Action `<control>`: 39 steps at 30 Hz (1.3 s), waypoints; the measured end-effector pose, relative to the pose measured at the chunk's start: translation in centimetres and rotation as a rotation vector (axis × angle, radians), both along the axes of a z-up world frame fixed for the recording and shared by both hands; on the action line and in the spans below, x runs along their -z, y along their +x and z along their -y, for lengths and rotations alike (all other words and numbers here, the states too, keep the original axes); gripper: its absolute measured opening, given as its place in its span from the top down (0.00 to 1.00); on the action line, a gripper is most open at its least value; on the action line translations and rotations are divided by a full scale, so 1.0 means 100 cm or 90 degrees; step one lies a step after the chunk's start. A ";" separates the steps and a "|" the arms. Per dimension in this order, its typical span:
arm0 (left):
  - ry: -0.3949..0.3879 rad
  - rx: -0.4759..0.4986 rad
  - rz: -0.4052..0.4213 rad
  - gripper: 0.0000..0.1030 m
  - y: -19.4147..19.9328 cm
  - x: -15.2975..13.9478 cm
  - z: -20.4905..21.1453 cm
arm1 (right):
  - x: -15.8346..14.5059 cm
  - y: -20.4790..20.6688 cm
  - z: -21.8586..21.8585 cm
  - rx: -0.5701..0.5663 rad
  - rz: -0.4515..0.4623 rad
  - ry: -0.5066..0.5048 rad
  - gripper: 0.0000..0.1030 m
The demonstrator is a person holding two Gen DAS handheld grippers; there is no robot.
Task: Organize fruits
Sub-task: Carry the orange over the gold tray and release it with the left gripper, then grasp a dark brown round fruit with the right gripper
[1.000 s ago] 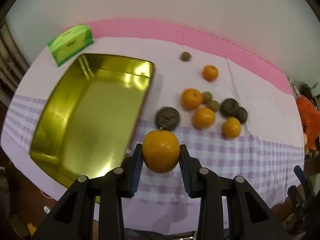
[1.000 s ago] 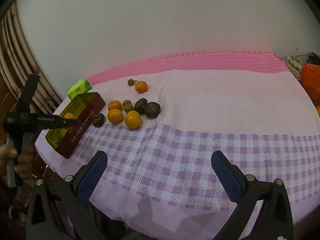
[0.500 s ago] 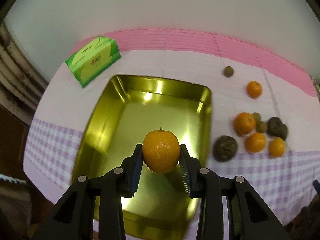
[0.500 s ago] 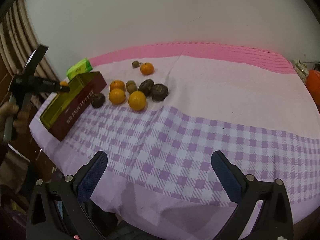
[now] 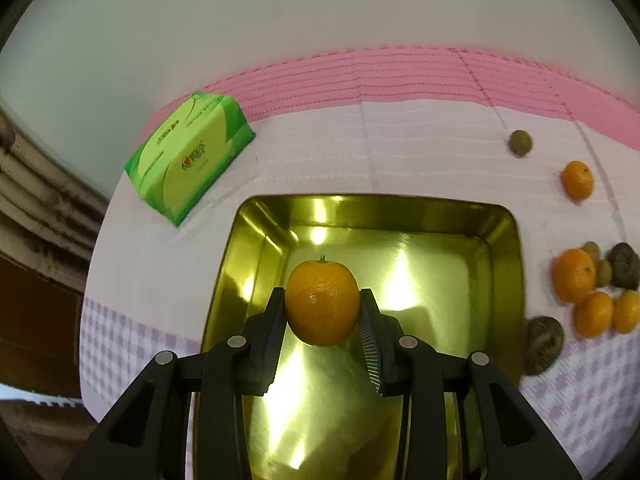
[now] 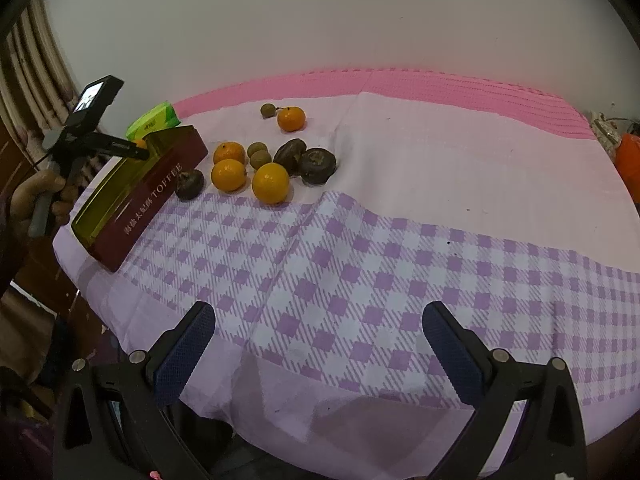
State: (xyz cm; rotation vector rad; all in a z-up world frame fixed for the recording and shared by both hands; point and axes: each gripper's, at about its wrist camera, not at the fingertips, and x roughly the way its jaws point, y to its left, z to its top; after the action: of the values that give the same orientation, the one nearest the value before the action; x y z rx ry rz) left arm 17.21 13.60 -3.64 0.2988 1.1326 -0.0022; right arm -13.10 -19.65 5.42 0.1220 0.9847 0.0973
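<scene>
From my left wrist camera, the left hand-held gripper [image 5: 322, 312] pinches a round orange mandarin with a short stem [image 5: 322, 303] between its two fingers, stem up. Straight below and ahead of it lies the shiny gold rectangular metal tin [image 5: 504, 264], its long axis running away from me along the fingers. So the fruit hangs over the tin's floor, inside the rim lines; I judge the coming move is a short descent and release, nothing sideways. A green tissue pack [image 5: 188, 162] sits beyond the tin's far left corner. The loose fruits, oranges and dark brown ones [image 5: 580, 292], lie to the tin's right on the cloth.

From my right wrist camera, the right hand-held gripper [image 6: 320, 350] is spread wide and empty above the purple checked cloth on the counter [image 6: 360, 264]. The fruit cluster [image 6: 260, 164] lies far ahead to its left, just beside the tin's maroon outer wall [image 6: 148, 200]. The left gripper is much the nearer to the tin.
</scene>
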 end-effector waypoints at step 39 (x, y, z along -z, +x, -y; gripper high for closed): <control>-0.121 -0.085 0.130 0.22 -0.130 -0.072 -0.035 | -0.011 0.127 -0.134 -0.484 0.042 -0.031 0.40</control>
State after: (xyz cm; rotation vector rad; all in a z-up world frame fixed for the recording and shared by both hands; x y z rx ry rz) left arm 4.24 17.07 3.54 0.0509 0.9399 0.0378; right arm -0.42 -6.29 6.49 -0.3065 0.9237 0.7680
